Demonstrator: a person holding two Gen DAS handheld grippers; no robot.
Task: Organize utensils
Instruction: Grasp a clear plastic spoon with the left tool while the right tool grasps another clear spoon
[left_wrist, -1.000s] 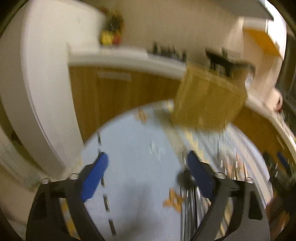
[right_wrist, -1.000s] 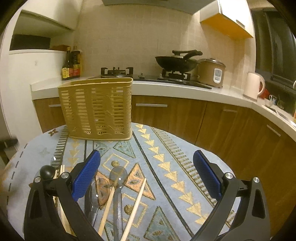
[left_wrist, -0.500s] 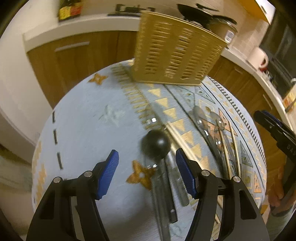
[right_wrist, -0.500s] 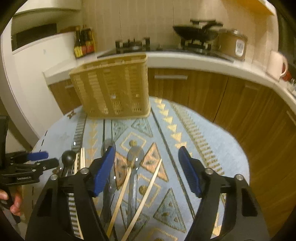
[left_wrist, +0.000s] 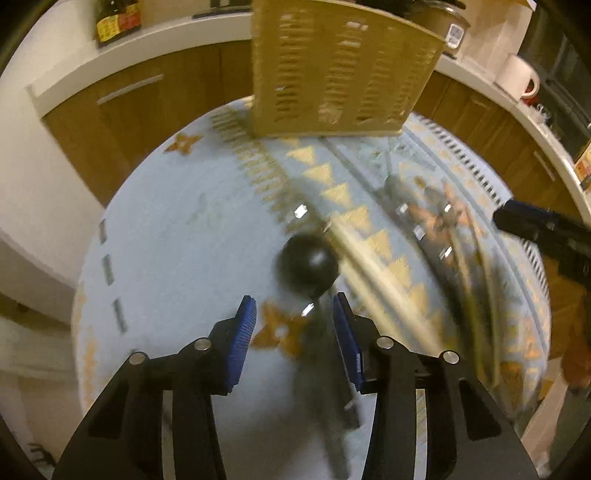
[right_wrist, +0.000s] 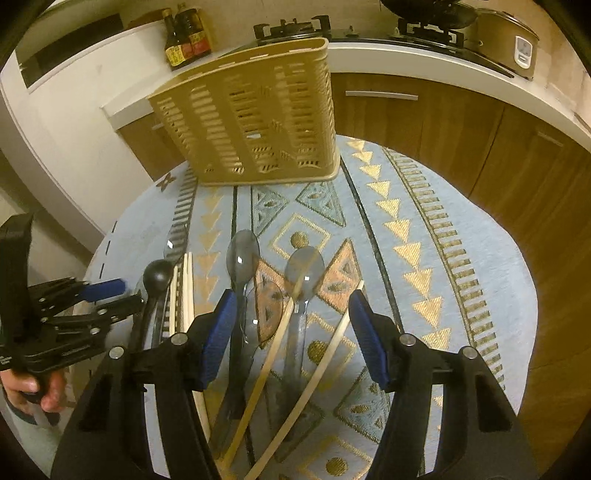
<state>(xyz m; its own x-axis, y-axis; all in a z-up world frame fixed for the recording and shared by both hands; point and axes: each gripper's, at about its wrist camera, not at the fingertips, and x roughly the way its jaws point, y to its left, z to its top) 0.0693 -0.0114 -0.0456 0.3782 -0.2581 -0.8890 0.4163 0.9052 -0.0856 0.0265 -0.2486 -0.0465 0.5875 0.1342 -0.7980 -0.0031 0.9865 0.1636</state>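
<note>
A tan slotted utensil basket (right_wrist: 255, 122) stands at the far side of the round table; it also shows in the left wrist view (left_wrist: 340, 70). A black ladle (left_wrist: 308, 264) lies on the cloth, its handle running between the open jaws of my left gripper (left_wrist: 293, 314). From the right wrist view the ladle (right_wrist: 157, 275) lies at the left, by my left gripper (right_wrist: 118, 291). Two clear spoons (right_wrist: 242, 254) (right_wrist: 304, 269) and wooden chopsticks (right_wrist: 275, 347) lie under my right gripper (right_wrist: 288, 306), which is open and empty.
The table wears a blue patterned cloth (right_wrist: 424, 236). More chopsticks (right_wrist: 186, 288) and a clear spoon (right_wrist: 175, 240) lie beside the ladle. Wooden cabinets and a white counter (right_wrist: 424, 62) with stove, rice cooker and sauce bottles (right_wrist: 186, 38) ring the table.
My left gripper swung toward the table, came down over the black ladle and narrowed its jaws around the handle. My right gripper tilted down and closed in above the spoons and chopsticks.
</note>
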